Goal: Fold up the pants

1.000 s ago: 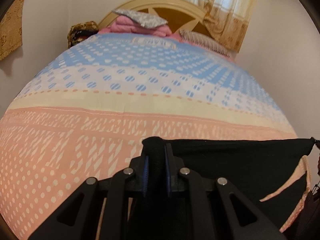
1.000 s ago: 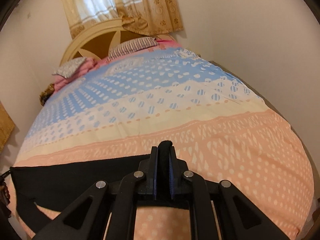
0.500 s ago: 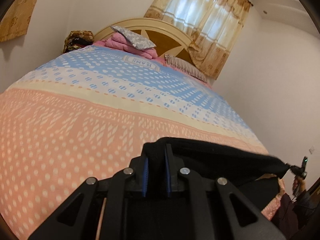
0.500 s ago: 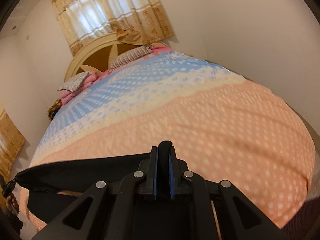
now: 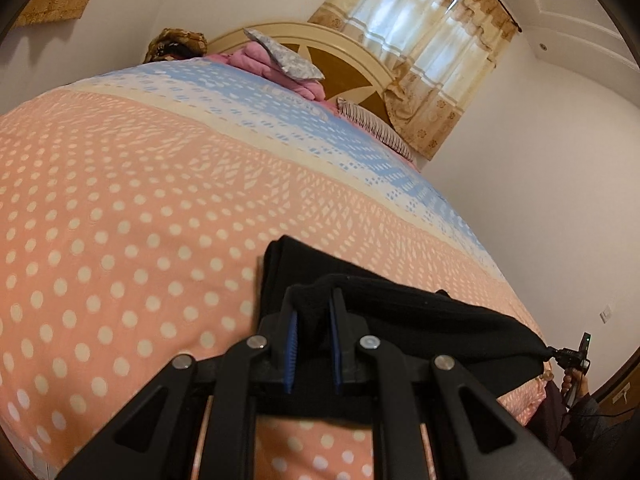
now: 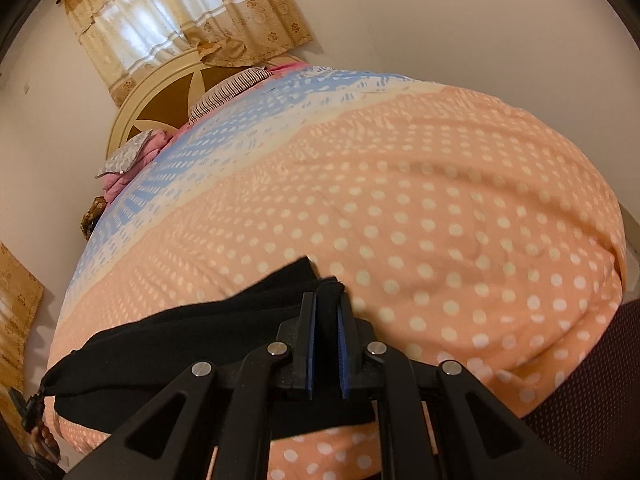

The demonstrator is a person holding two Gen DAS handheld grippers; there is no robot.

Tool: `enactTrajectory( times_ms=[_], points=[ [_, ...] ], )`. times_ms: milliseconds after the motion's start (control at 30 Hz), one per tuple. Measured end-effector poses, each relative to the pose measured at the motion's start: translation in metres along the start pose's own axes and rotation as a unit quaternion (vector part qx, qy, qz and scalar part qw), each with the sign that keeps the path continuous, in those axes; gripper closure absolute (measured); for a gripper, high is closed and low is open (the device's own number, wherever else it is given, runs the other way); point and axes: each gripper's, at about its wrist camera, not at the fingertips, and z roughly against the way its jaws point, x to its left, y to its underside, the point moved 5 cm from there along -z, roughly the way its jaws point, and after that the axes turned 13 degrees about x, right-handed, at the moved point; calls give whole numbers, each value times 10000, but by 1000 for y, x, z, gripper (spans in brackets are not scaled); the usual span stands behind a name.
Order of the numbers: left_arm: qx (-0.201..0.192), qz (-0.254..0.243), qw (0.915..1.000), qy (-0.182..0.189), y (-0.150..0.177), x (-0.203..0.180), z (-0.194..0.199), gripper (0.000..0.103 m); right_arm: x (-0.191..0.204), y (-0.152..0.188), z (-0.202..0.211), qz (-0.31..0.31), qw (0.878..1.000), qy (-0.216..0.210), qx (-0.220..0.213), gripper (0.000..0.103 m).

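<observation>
Black pants (image 5: 420,320) stretched between two clamped grippers, low over the near end of the bed.

The pants hang in a taut band across the pink dotted bedspread (image 5: 120,220), a lower fold of the cloth touching it; the left gripper (image 5: 312,312) is clenched on one end of the fabric, the right gripper (image 6: 327,300) clenched on the other; beyond lie blue and cream bands of the spread, a pink folded blanket (image 5: 256,60), a striped pillow (image 6: 232,88), the cream headboard (image 5: 340,52) and a gold curtain (image 6: 180,12).
</observation>
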Motion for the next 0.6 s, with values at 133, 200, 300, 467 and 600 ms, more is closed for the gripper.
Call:
enactTrajectory(
  times_ms=[133,200,300,467,600],
  points=[
    [62,-93,9999,-33,10,2,0,88,1,6,-2,96,9999,-13,98,94],
    [144,-88,9998,-65,15,4,-2,85,0,11,-2,151,9998,68,115,90],
    [156,-76,9998,-129,23,11,0,81,-8,18,1,40,9999,41,117,86],
    [153,37,9996,-241,33,26,7,81,-31,23,16,-268,9993,247,12,86],
    [105,177,9991,-364,39,38,17,83,-25,25,44,-300,9985,316,-322,86]
  ],
)
